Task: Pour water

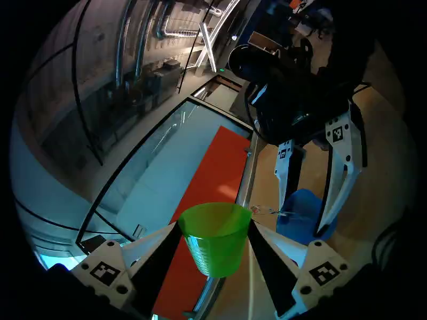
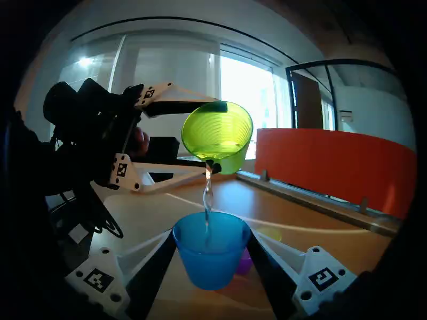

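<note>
My left gripper [image 1: 216, 240] is shut on a green plastic cup [image 1: 215, 243], held tipped over. In the right gripper view the same green cup [image 2: 218, 136] hangs tilted above a blue cup [image 2: 211, 257], and a thin stream of water [image 2: 207, 200] falls from its lip into the blue one. My right gripper [image 2: 211, 255] is shut on the blue cup, holding it upright over the wooden table [image 2: 160, 208]. The left gripper view shows that blue cup [image 1: 300, 216] between the right gripper's white fingers [image 1: 341, 170]. A hand holds the left gripper [image 2: 213, 136] at the left.
An orange partition panel [image 2: 341, 165] stands along the table's far edge on a metal rail [image 2: 309, 200]. Bright windows [image 2: 240, 90] lie behind. A purple object [image 2: 244, 262] and a yellow one [image 2: 269, 233] sit on the table just beyond the blue cup.
</note>
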A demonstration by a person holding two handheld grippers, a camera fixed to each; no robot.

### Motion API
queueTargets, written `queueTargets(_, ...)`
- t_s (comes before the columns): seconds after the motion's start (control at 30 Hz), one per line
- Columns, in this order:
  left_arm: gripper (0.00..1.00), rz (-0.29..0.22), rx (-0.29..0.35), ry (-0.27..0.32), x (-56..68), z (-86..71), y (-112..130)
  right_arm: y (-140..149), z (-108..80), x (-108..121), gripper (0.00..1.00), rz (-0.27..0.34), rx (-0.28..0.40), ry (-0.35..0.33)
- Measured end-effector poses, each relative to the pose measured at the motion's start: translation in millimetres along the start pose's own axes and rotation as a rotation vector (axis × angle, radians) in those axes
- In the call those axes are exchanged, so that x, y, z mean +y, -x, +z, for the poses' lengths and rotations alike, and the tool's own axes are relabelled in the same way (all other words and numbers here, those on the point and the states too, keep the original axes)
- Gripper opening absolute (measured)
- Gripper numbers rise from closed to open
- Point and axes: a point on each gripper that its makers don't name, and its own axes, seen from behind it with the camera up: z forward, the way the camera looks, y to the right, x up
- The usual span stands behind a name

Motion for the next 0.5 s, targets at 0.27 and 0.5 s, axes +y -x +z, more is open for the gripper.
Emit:
queueTargets(0.27, 0.87, 0.013, 0.002, -0.006, -3.3, -0.2, 0.0, -0.4, -0.3, -1.2, 0.91, 0.0, 0.002, -0.002)
queueTargets(0.5, 0.87, 0.038, 0.002, -0.009, -3.1, -1.5, -1.4, -1.2, 0.9, -2.5, 0.91, -0.003, 0.003, -0.003)
